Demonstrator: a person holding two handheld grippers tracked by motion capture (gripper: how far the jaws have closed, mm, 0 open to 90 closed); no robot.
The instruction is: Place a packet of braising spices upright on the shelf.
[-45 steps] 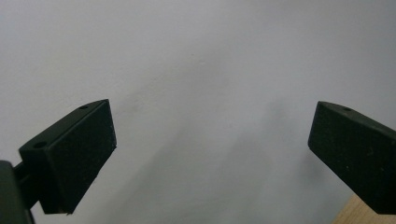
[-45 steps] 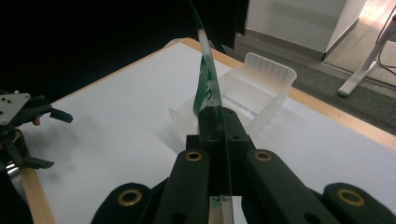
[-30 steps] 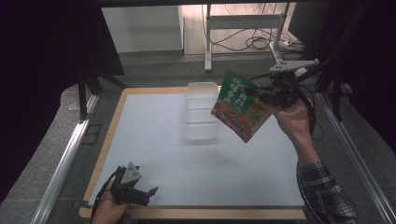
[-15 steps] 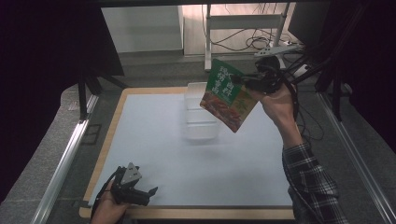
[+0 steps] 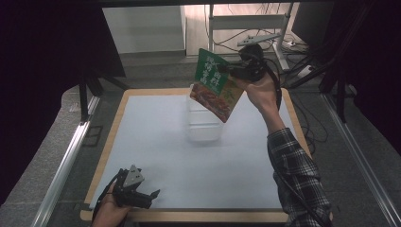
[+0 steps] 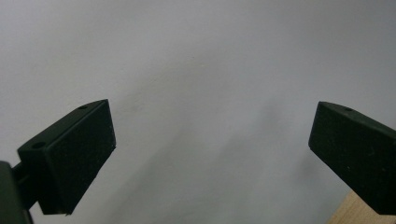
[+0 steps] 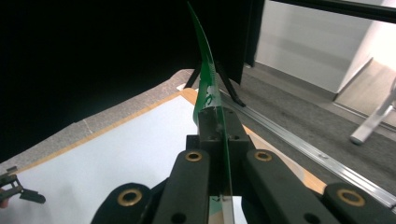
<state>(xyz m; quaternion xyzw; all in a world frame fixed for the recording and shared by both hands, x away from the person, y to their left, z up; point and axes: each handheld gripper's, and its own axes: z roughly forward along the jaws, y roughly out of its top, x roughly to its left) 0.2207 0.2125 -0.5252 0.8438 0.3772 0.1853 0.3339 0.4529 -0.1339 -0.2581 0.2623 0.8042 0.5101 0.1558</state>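
Note:
A green and red food packet [image 5: 215, 85] hangs in the air above the far middle of the table, pinched at its upper right edge by my right gripper [image 5: 232, 72], which is shut on it. In the right gripper view the packet [image 7: 206, 84] stands edge-on between the closed jaws. Under the packet a clear plastic container [image 5: 203, 122] stands on the white mat [image 5: 161, 142]. My left gripper [image 5: 152, 195] rests at the near left corner of the mat, jaws wide open with nothing between them; its pads [image 6: 79, 154] frame bare white mat.
The mat lies on a wooden board with a bare edge [image 5: 108, 137]. A metal rail [image 5: 61, 170] runs along the left side. Cables and a stand's legs [image 5: 265, 40] sit on the floor beyond the table. Dark curtains close in both sides.
My right hand has carried the packet leftward and a little farther back, from right of the container to above it. The left gripper has stayed put.

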